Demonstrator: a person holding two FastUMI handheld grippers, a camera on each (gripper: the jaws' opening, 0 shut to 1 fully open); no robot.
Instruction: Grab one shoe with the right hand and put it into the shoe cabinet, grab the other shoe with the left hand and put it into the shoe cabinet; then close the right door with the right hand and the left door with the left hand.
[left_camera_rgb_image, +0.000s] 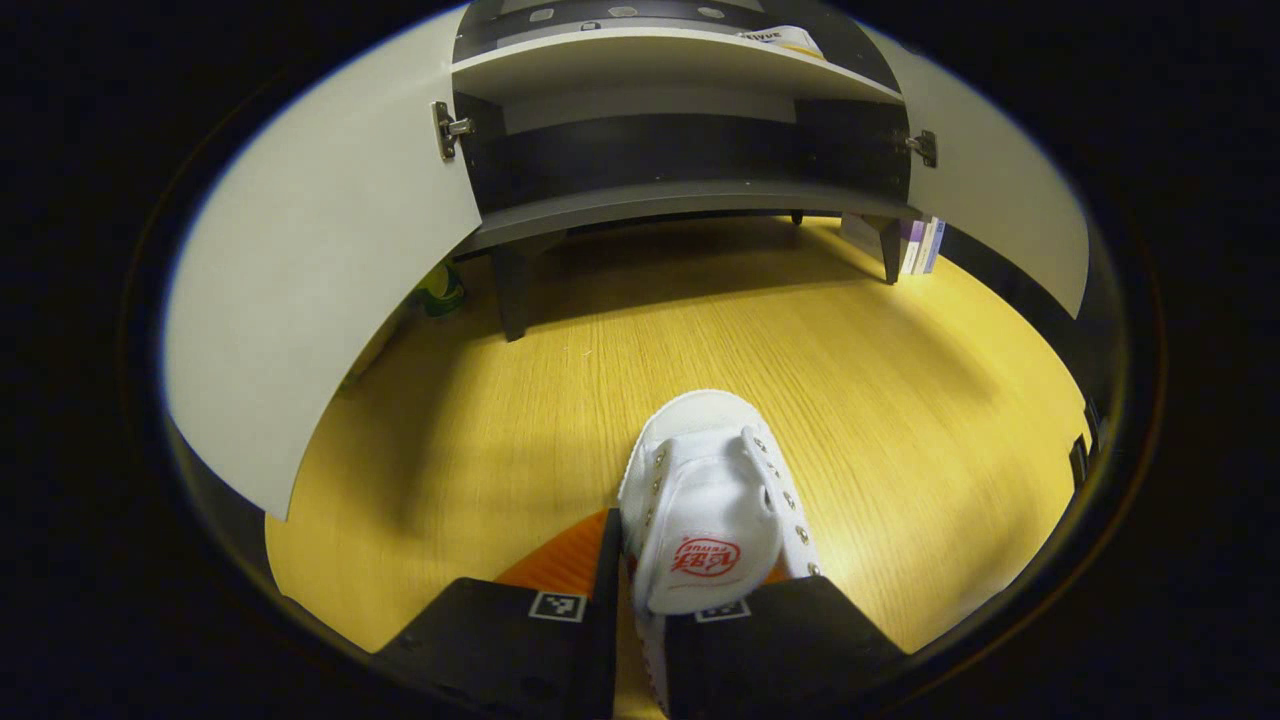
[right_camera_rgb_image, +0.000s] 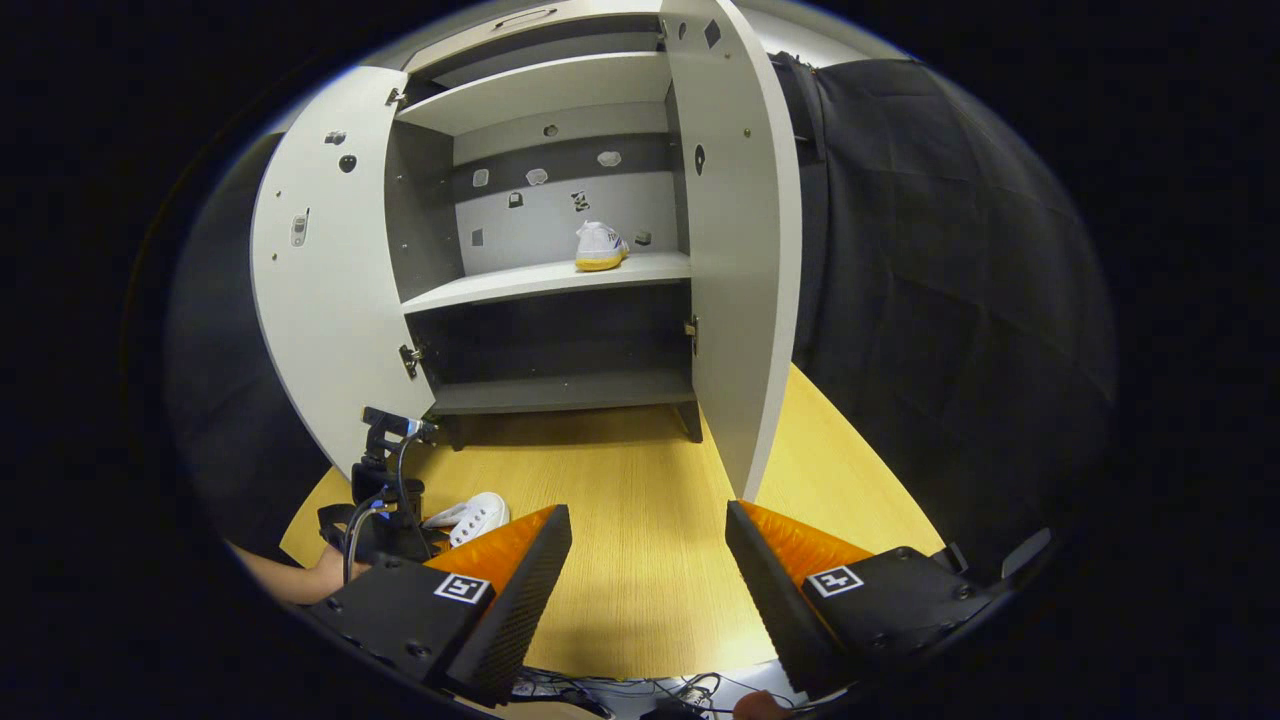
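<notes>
A white canvas shoe (left_camera_rgb_image: 705, 500) lies on the wooden floor, toe pointing at the shoe cabinet (left_camera_rgb_image: 680, 195). My left gripper (left_camera_rgb_image: 640, 640) is shut on its heel end. Farther off in the right gripper view, that gripper (right_camera_rgb_image: 385, 500) shows with the shoe (right_camera_rgb_image: 470, 517) low on the floor. The other white shoe (right_camera_rgb_image: 600, 245), with a yellow sole, sits on the cabinet's middle shelf (right_camera_rgb_image: 545, 280) at the right. My right gripper (right_camera_rgb_image: 645, 570) hangs open over the floor with nothing between its fingers. Both doors, left (right_camera_rgb_image: 320, 280) and right (right_camera_rgb_image: 735, 250), stand wide open.
The cabinet stands on short legs (left_camera_rgb_image: 512, 295) over the floor (right_camera_rgb_image: 620, 480). A green object (left_camera_rgb_image: 440, 290) lies behind the left door, and some flat boxes (left_camera_rgb_image: 922, 245) lean by the right leg. Cables (right_camera_rgb_image: 640, 690) lie near me. Black cloth (right_camera_rgb_image: 950, 300) hangs at the right.
</notes>
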